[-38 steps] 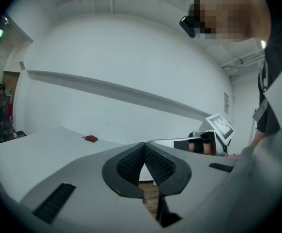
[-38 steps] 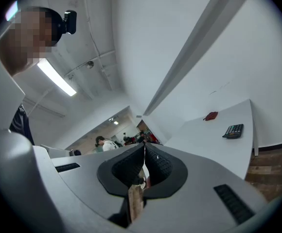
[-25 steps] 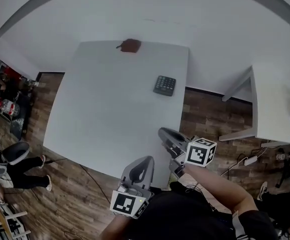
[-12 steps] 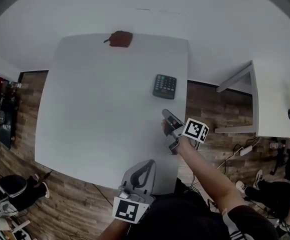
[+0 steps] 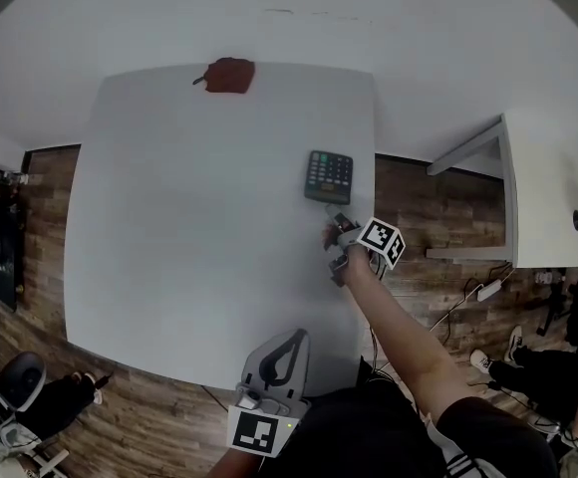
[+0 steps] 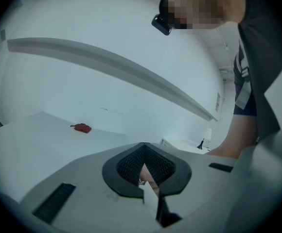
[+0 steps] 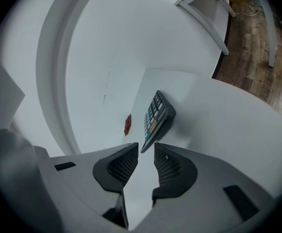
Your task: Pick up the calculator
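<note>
The dark calculator (image 5: 329, 176) lies flat near the right edge of the white table (image 5: 189, 227). In the right gripper view the calculator (image 7: 156, 118) sits just beyond the jaw tips, its keys facing up. My right gripper (image 5: 337, 223) hovers just short of its near edge, and in its own view the right gripper (image 7: 146, 155) is open by a narrow gap with nothing in it. My left gripper (image 5: 281, 350) is held back at the table's near edge. Its own view shows the left gripper (image 6: 143, 149) shut and empty.
A small red object (image 5: 227, 75) lies at the table's far edge, also seen as the red object (image 6: 82, 128). The table's right edge drops to wooden floor (image 5: 419, 217). A second white table (image 5: 543, 207) stands to the right. Cables lie on the floor.
My right gripper has moved forward across the table, from the near edge up to the calculator. The left gripper has stayed at the near edge.
</note>
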Motion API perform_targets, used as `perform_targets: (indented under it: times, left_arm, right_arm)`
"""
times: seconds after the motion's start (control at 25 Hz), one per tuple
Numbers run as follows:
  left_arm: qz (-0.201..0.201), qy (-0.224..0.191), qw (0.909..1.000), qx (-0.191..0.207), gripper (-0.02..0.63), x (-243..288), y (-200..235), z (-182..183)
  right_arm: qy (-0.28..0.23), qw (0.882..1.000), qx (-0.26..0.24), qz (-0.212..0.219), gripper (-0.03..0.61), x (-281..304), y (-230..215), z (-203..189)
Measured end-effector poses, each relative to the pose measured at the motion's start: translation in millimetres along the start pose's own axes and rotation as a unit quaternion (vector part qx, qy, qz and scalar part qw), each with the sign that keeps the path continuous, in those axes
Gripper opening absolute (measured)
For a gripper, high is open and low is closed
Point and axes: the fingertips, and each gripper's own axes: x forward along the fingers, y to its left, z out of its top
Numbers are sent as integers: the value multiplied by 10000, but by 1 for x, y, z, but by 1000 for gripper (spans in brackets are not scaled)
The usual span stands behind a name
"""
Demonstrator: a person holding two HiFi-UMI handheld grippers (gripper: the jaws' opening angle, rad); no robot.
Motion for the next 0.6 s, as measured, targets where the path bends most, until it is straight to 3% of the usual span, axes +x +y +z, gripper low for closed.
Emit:
perform_targets:
  times: [0.36, 0.6]
  left_arm:
    - [36, 113, 9999, -108, 6, 4, 12, -4]
    - [103, 139, 9997, -155, 6, 6, 17, -6]
  right_arm:
    - [-285, 9984, 413, -252, 84, 22, -20, 16]
    - [-303, 9964, 763, -195, 84, 34, -22, 20]
